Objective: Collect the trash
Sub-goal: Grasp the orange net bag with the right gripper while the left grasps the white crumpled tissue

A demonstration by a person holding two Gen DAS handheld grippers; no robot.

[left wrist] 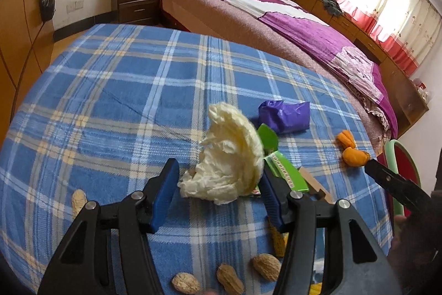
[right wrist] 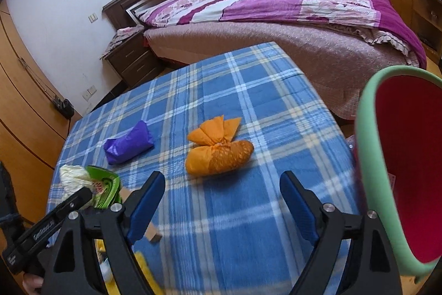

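I held the left hand-held gripper (left wrist: 218, 194) clamped on crumpled white tissue (left wrist: 229, 156), the right hand-held gripper (right wrist: 222, 201) gaping empty above the blue plaid-clothed counter (right wrist: 248, 226) beside the purple-quilted bed (right wrist: 276, 4).

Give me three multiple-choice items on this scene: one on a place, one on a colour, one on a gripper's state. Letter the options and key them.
1. Where is the orange wrapper relative to the purple bag in the right wrist view?
A. To its right, apart from it
B. On top of it
C. Inside the bin

2. What colour is the inside of the green-rimmed bin?
A. Blue
B. Red
C. White

3. How does the left gripper stand?
A. Shut with nothing between its pads
B. Clamped on a peanut
C. Closed on the crumpled white tissue

Key:
1 A: bare plaid cloth shows between the two.
2 B: the bin's inner wall is red behind the pale green rim.
3 C: both blue pads meet the tissue's sides, while the peanuts lie loose below.
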